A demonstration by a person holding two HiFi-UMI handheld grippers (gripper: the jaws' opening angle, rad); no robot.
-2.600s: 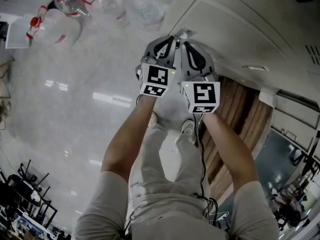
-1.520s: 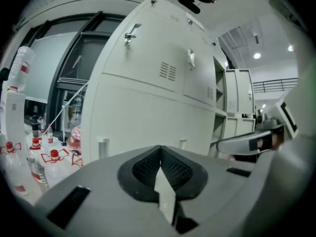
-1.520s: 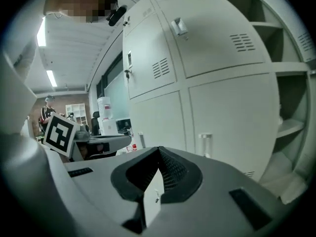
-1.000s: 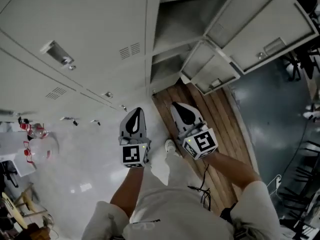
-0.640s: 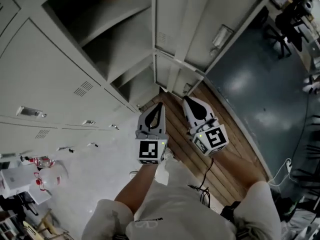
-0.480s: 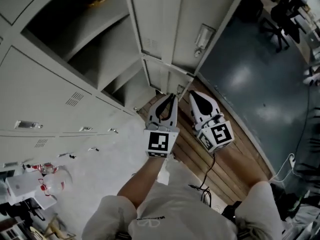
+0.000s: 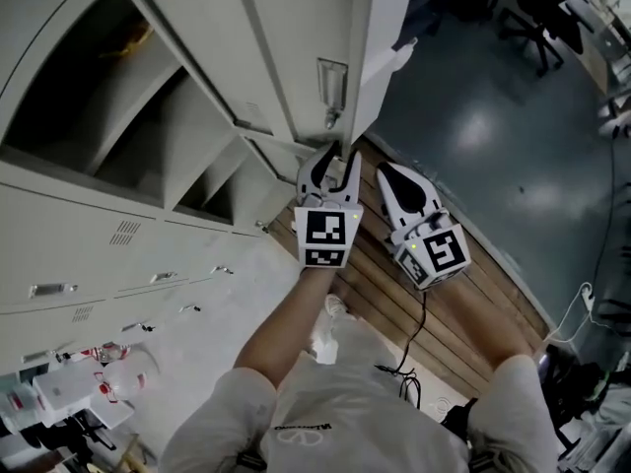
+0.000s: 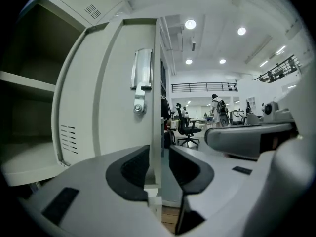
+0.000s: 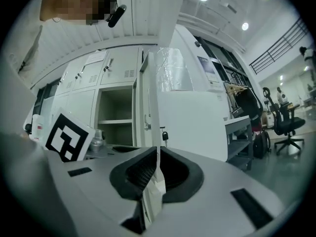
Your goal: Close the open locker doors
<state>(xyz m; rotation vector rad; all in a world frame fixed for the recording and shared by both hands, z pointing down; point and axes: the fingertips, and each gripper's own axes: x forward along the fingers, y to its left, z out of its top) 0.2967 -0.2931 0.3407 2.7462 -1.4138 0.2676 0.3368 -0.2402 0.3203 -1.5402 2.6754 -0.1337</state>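
Note:
A row of grey lockers [image 7: 108, 249] runs along the left, and one compartment [image 7: 118, 97] stands open. Its door [image 7: 296, 47] is swung out, with a latch handle [image 7: 332, 85]. My left gripper [image 7: 331, 154] is just below that handle. Its jaws have just been opening, and in the left gripper view [image 8: 159, 149] the door's free edge [image 8: 157, 83] shows in the gap, not pressed by the pads. My right gripper [image 7: 383, 168] hangs beside it to the right. Its jaws [image 9: 157, 152] have just been opening a hair and stand almost together, with a white scrap [image 9: 154, 191] in the slit.
Wooden planks [image 7: 444, 304] lie under the grippers, and a dark floor [image 7: 493, 136] with office chairs [image 7: 537, 8] is beyond them. Plastic bottles [image 7: 108, 368] stand at lower left. A wrapped white cabinet [image 9: 192, 117] and another open locker [image 9: 116, 120] show in the right gripper view.
The view swung from closed locker fronts to the open compartment and its door. Both grippers moved up to the door's edge, and the left jaws opened.

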